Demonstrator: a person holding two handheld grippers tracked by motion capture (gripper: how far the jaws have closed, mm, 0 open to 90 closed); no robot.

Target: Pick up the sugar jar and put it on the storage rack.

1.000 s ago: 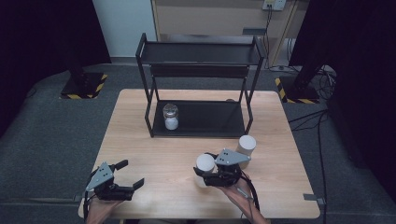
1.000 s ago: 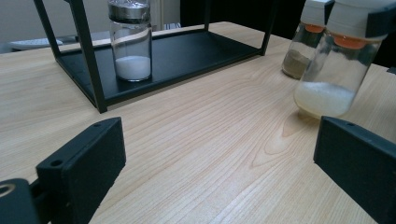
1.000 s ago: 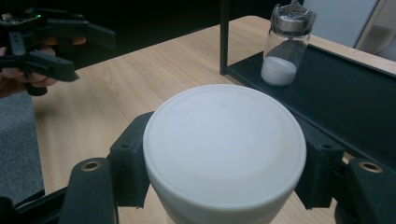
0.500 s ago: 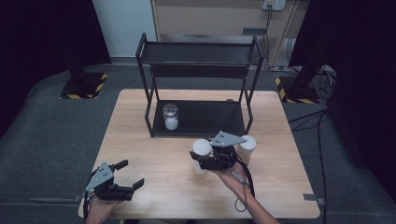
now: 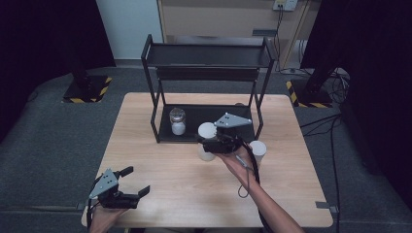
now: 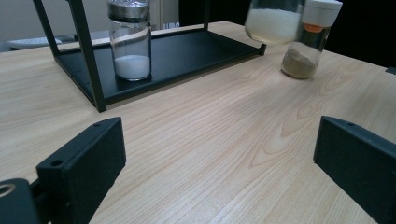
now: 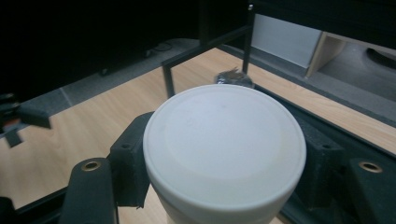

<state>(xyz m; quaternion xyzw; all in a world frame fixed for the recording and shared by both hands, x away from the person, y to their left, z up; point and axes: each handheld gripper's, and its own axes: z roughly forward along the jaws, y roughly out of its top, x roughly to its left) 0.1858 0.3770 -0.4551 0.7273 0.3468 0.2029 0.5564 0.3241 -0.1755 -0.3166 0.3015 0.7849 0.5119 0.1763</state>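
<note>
Right gripper clamped on white-lidded jar, left gripper spread wide, empty

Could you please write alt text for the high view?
The right gripper holds a white-lidded jar above a wooden table, before a black rack whose lower shelf holds a glass jar; the left gripper rests open.

Evenly lit table, dark surroundings

Soft overhead light falls on the pale wooden table; the backdrop is near black, and the round white plastic lid looks soft close up.
</note>
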